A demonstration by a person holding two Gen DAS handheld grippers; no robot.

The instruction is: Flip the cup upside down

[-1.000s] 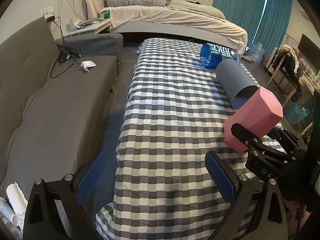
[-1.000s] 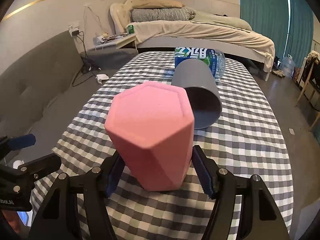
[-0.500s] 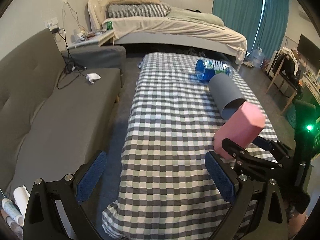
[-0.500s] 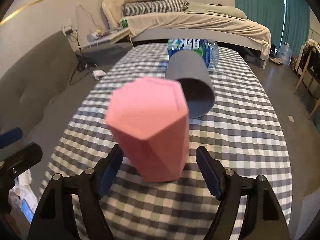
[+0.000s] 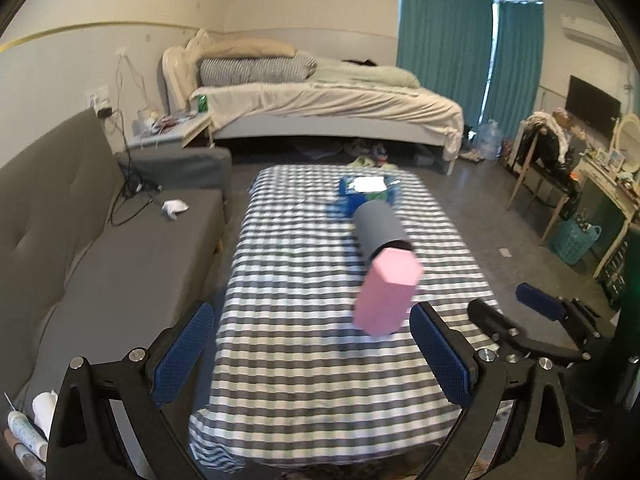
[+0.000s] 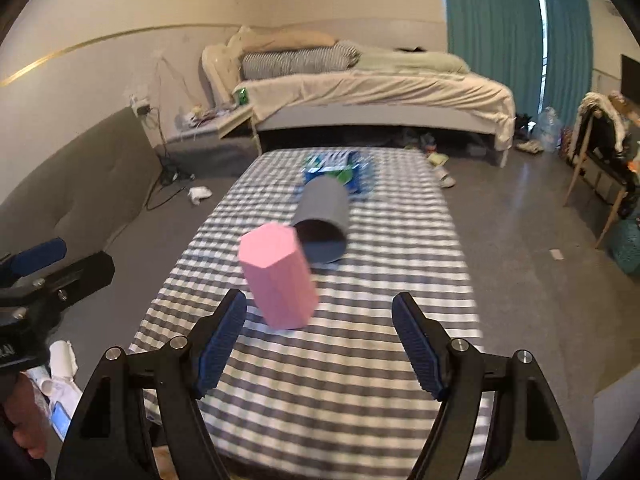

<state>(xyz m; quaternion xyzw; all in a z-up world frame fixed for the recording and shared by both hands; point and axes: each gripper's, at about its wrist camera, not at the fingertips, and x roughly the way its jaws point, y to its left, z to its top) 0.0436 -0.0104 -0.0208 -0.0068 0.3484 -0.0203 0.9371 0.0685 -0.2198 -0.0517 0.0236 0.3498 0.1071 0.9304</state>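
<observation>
A pink faceted cup (image 5: 386,298) stands upside down, closed end up, on the checkered table (image 5: 300,320); it also shows in the right wrist view (image 6: 278,280). My right gripper (image 6: 318,340) is open and empty, pulled back from the cup toward the table's near edge; it shows at the right of the left wrist view (image 5: 516,320). My left gripper (image 5: 312,354) is open and empty, above the table's near end, left of the cup.
A grey cup (image 6: 324,220) lies on its side behind the pink cup, mouth toward me. A blue water bottle (image 6: 340,170) lies behind it. A grey sofa (image 5: 80,260) runs along the left. A bed (image 5: 320,108) stands at the back.
My right gripper opened, let go of the pink cup and drew back. Both grippers pulled away and up from the table; the cup stays standing upside down.
</observation>
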